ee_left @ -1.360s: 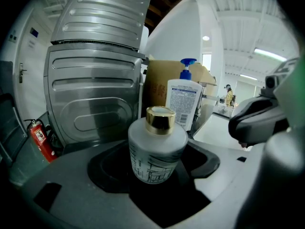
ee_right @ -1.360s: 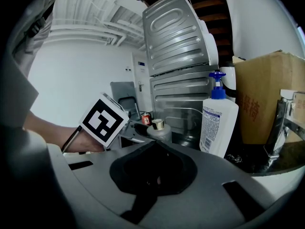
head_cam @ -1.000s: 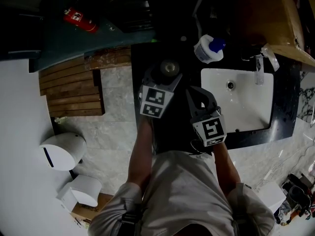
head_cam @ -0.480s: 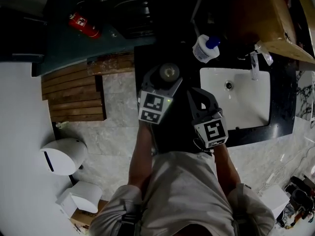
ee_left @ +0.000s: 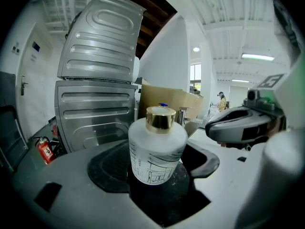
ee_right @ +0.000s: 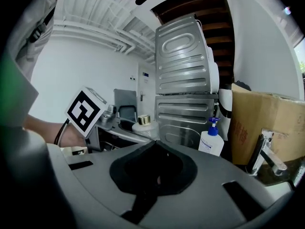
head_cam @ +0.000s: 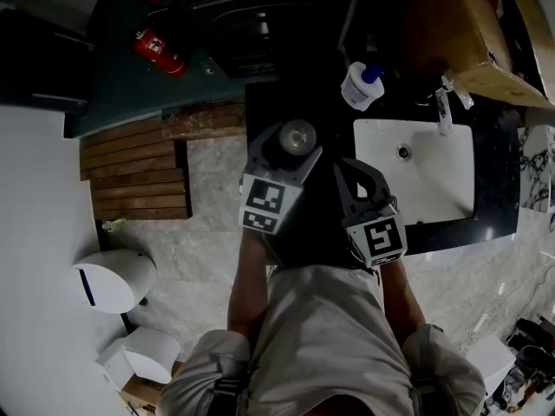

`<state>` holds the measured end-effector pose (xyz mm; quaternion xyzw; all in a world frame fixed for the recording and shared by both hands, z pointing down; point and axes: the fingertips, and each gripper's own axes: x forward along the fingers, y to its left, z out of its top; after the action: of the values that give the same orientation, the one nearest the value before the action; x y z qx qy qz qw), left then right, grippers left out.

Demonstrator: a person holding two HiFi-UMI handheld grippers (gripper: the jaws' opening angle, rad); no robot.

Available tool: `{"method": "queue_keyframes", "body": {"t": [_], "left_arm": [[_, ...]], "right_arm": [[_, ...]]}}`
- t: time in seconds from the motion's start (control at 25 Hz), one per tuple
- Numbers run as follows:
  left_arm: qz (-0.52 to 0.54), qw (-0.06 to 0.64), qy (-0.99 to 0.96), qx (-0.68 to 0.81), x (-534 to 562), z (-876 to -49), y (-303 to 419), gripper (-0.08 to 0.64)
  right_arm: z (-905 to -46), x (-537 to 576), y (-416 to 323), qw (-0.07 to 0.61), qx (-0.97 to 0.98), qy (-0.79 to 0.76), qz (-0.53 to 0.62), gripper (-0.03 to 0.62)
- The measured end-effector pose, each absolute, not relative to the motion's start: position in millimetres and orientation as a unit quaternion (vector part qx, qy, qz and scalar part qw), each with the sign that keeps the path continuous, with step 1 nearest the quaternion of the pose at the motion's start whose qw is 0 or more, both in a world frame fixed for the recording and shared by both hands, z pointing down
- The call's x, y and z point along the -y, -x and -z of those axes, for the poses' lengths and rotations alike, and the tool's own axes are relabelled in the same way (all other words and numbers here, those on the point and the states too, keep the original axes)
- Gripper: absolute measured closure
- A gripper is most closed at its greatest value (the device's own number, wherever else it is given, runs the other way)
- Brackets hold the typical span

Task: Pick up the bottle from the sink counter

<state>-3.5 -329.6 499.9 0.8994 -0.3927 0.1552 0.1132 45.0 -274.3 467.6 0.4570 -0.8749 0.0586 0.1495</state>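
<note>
- Head view: a dim washroom. A black sink counter (head_cam: pixel 323 102) surrounds a white basin (head_cam: pixel 434 189), with pale stone floor and a slatted wooden mat (head_cam: pixel 139 172) off to the left. A pump soap bottle (head_cam: pixel 360 85) stands at the back of the counter.
- Head view: the left gripper (head_cam: pixel 293 142) is clamped round the bottle (head_cam: pixel 298 134), gold cap upward. Compared with a second ago, gripper and bottle sit nearer the person and farther from the pump soap bottle. The marker cube also looks slightly larger. I take this to mean the bottle has come up off the counter, though no gap under its base can be seen from here.
- Head view: the right gripper (head_cam: pixel 351 176) hangs over the counter between the bottle and the basin, much where it was.
- Left gripper view: the frosted white bottle stands upright between the two dark pads, which press on its sides. A ribbed steel cabinet (ee_left: pixel 100 80) rises behind it and a fire extinguisher (ee_left: pixel 44 149) shows low on the left. The hold looks square, with no tilt.
- Right gripper view: this gripper's jaws are closed on each other with nothing between them. Beyond them are the bottle in the other gripper, the pump soap bottle and a tap (ee_right: pixel 264 156).
- Judgement: the pick-up looks essentially made. The body is smooth and round, so a slackened squeeze could let it slip.
</note>
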Motion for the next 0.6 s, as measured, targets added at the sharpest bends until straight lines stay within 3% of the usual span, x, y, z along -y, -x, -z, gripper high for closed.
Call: {"method": "queue_keyframes", "body": {"t": [0.6], "left_arm": [[-0.120, 0.080, -0.912, 0.383, 288, -431, 13, 0.238]], "right_arm": [[-405, 250, -44, 0.102, 0.873, -0.476, -0.019, 0.597]]}}
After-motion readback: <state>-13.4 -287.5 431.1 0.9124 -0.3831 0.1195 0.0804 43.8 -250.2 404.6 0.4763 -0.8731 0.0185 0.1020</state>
